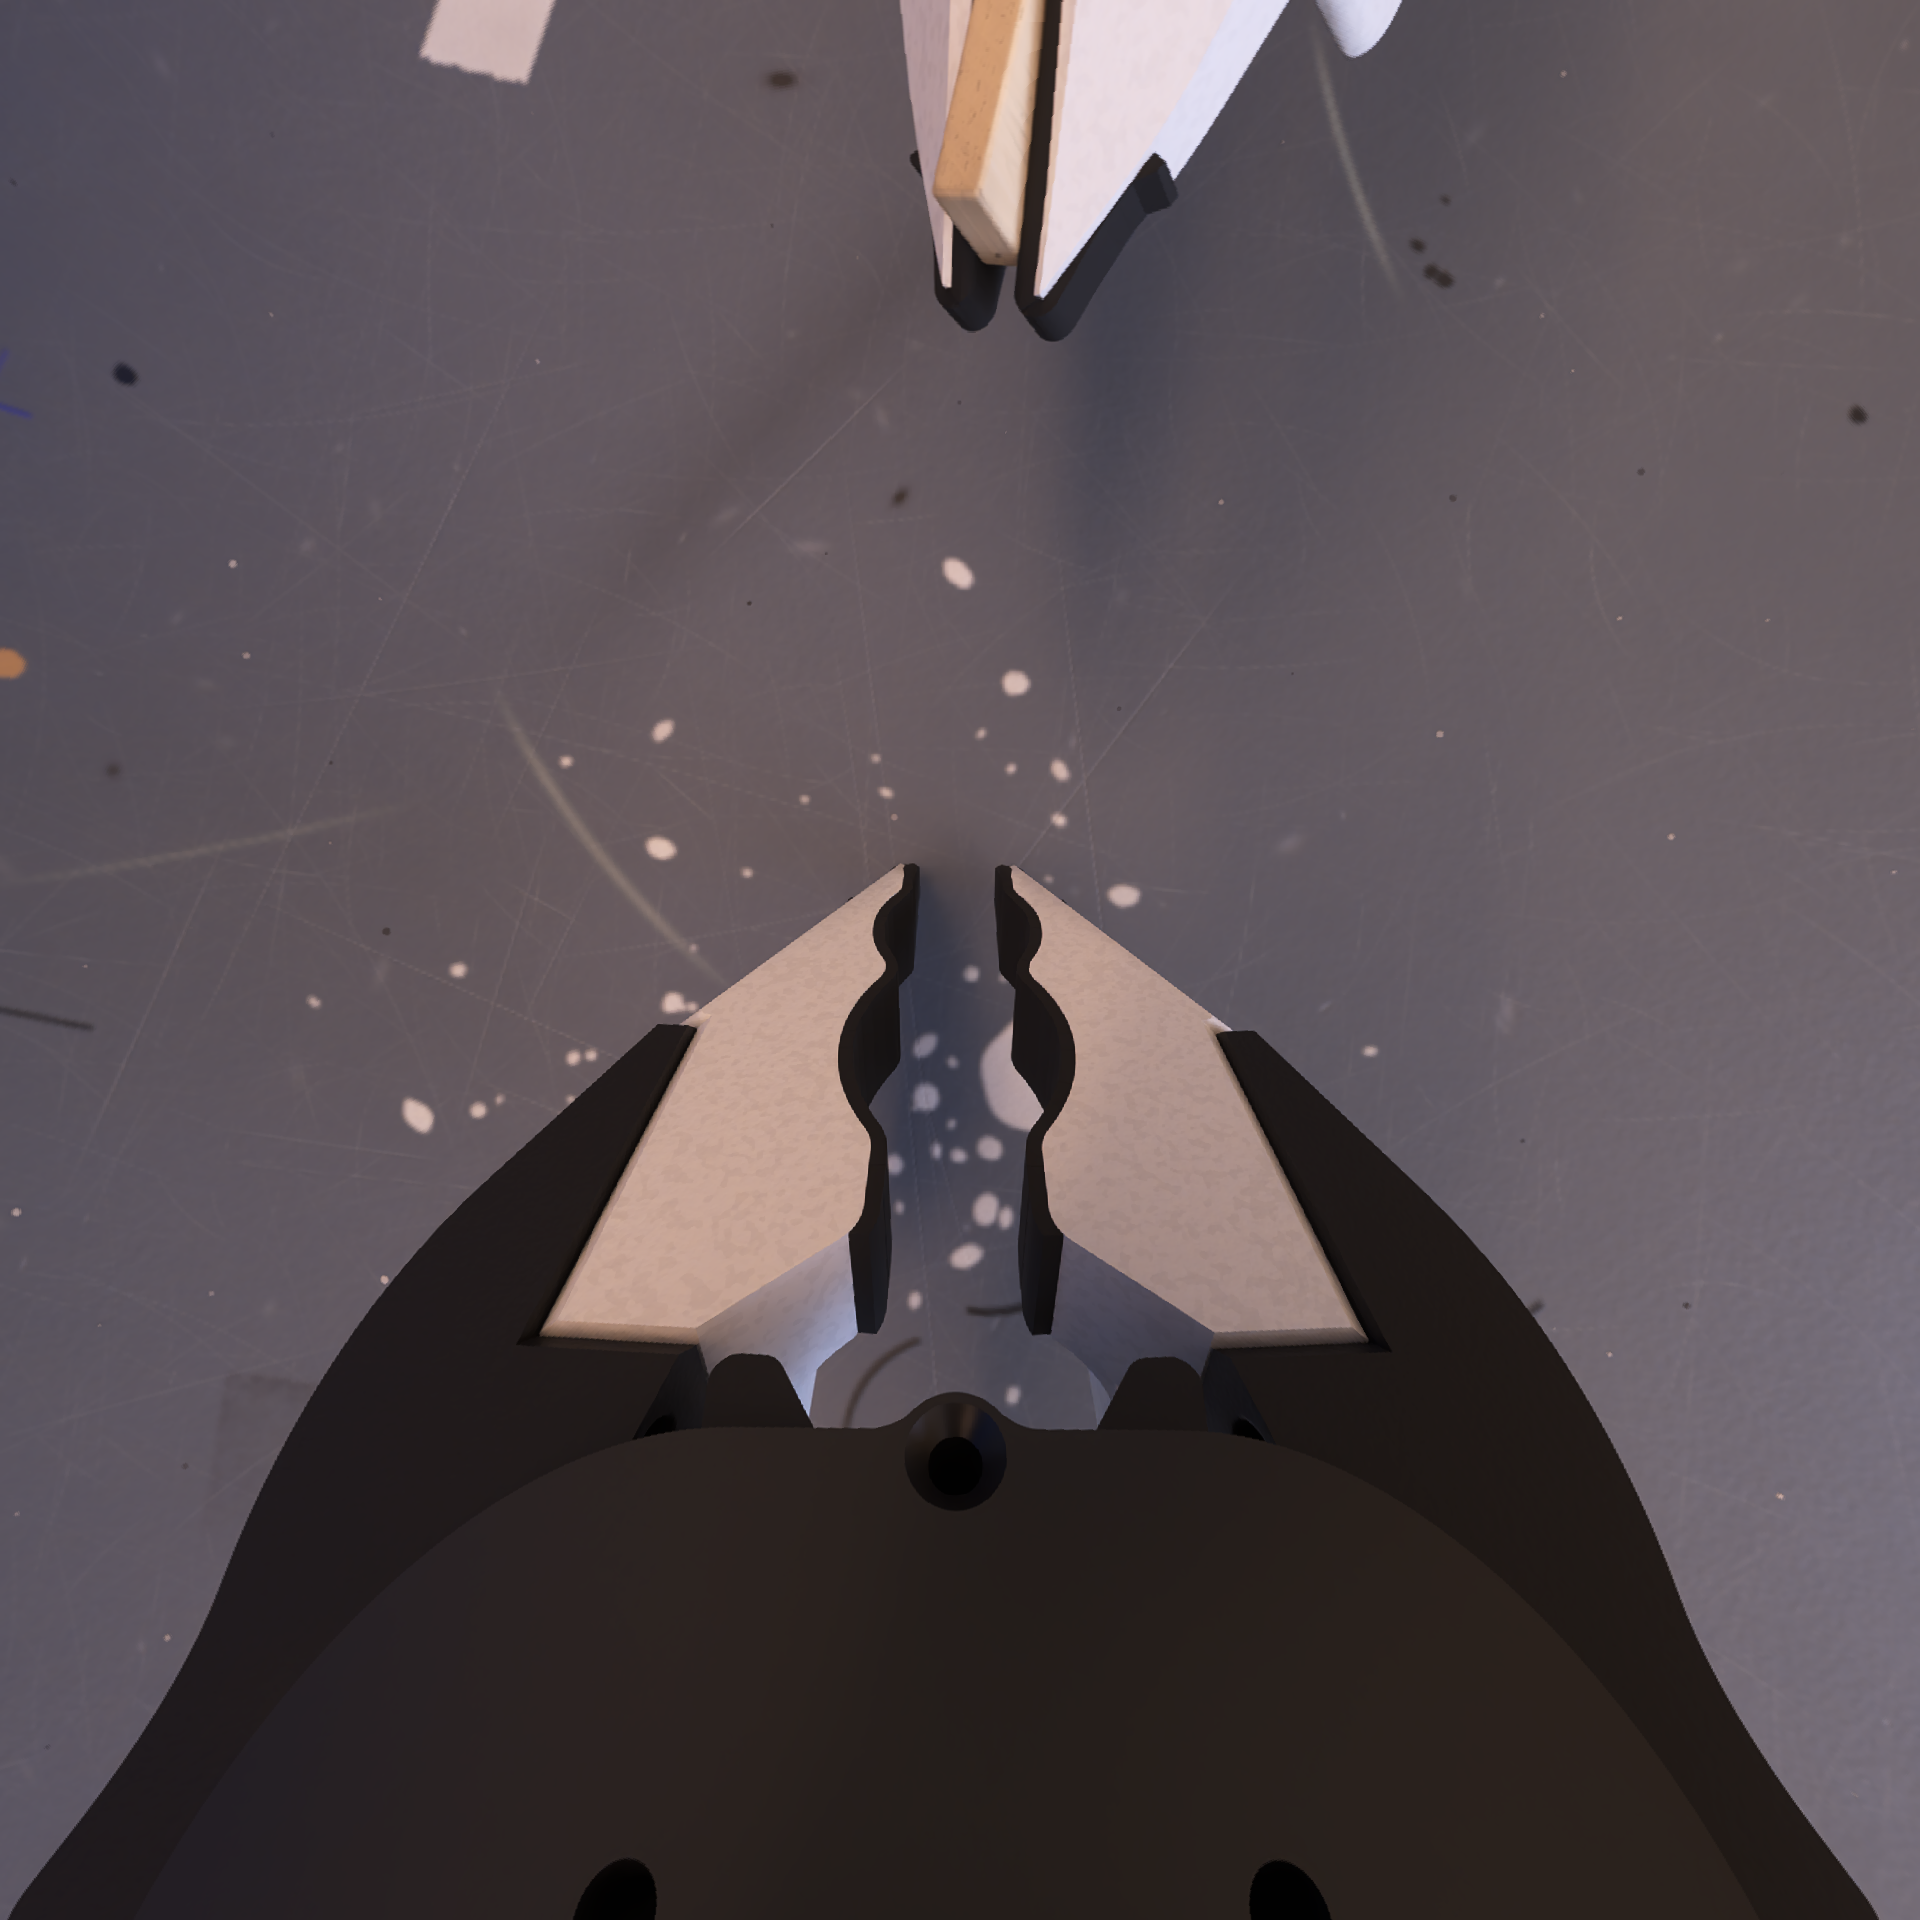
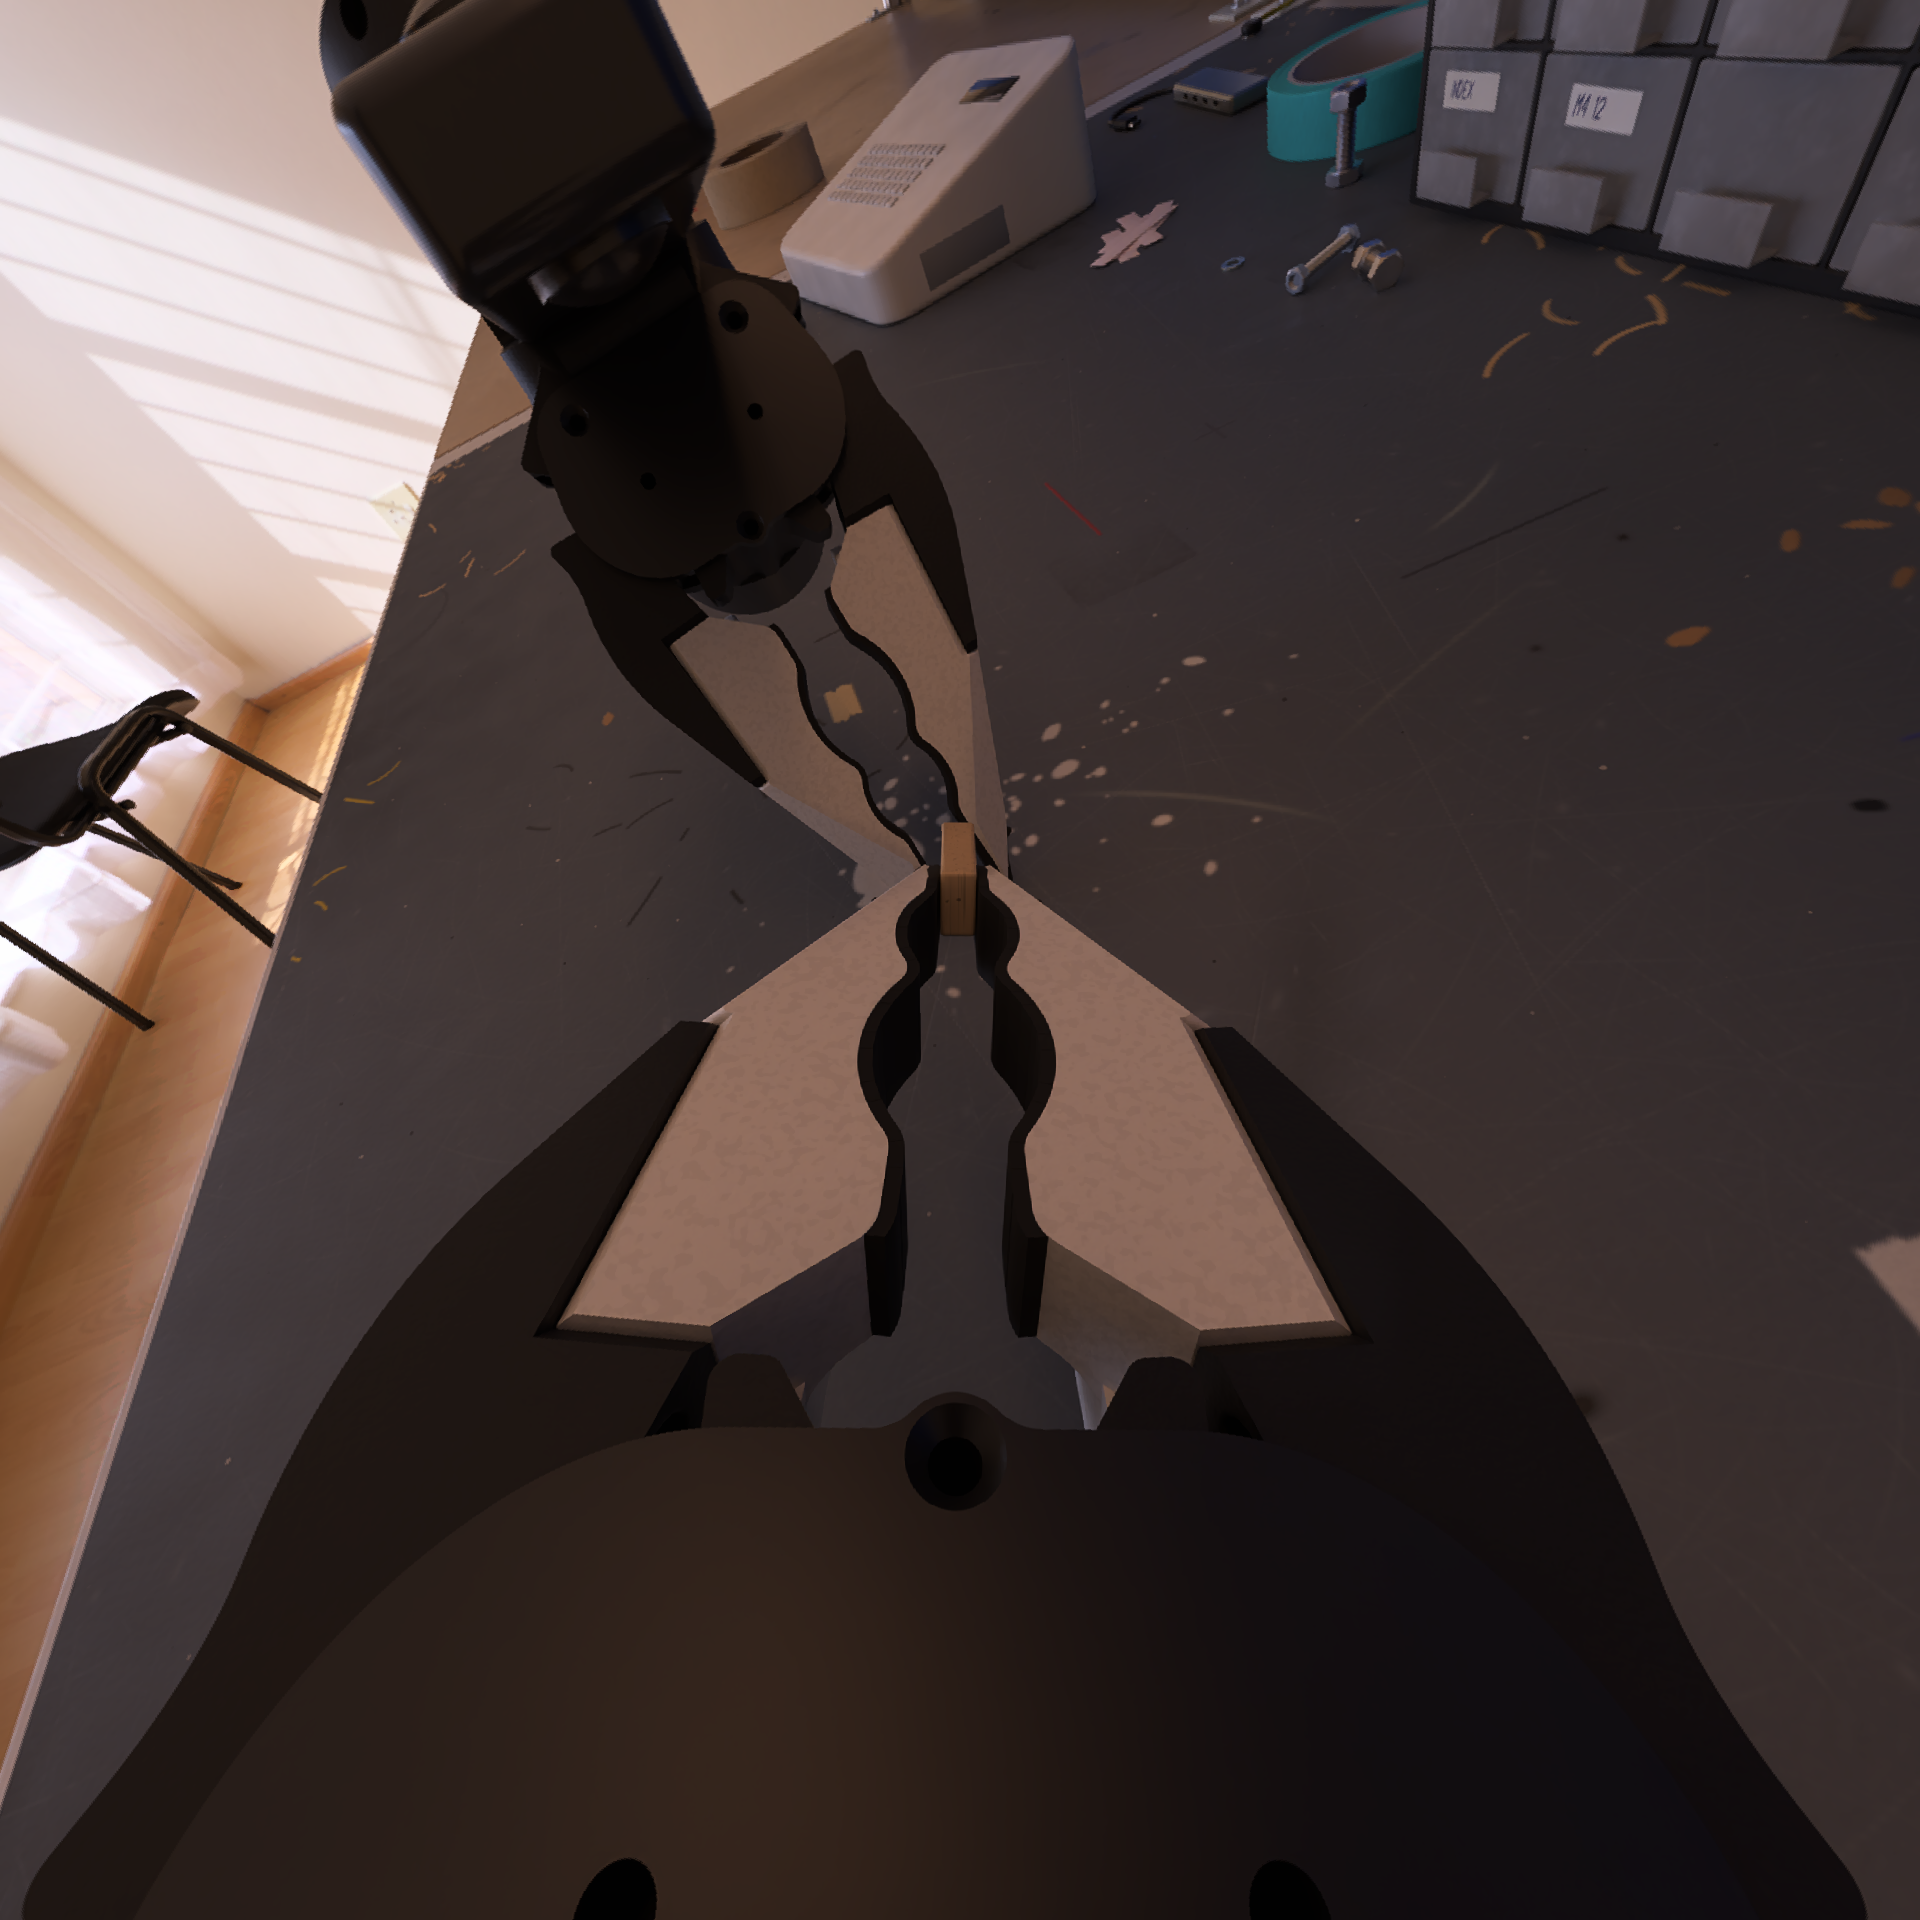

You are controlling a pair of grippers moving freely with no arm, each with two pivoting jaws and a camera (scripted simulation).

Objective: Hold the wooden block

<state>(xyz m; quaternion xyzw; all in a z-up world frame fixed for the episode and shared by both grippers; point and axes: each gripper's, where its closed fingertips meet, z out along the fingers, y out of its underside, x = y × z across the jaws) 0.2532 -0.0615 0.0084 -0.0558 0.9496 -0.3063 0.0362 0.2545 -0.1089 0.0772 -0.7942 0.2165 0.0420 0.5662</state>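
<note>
Closest to us in the right wrist view, our right gripper (image 2: pixel 957 896) pinches the wooden block (image 2: pixel 957 881) right at its fingertips, the block standing on end between the two pads and lifted clear of the dark table (image 2: pixel 1455 935). Just beyond it, our left gripper (image 2: pixel 951 842) points back toward the block, tips close to it, its fingers a narrow gap apart with nothing between them. Farther off past the left gripper sit a white sloped box (image 2: pixel 940 177) and a teal tape roll (image 2: pixel 1340 94).
</note>
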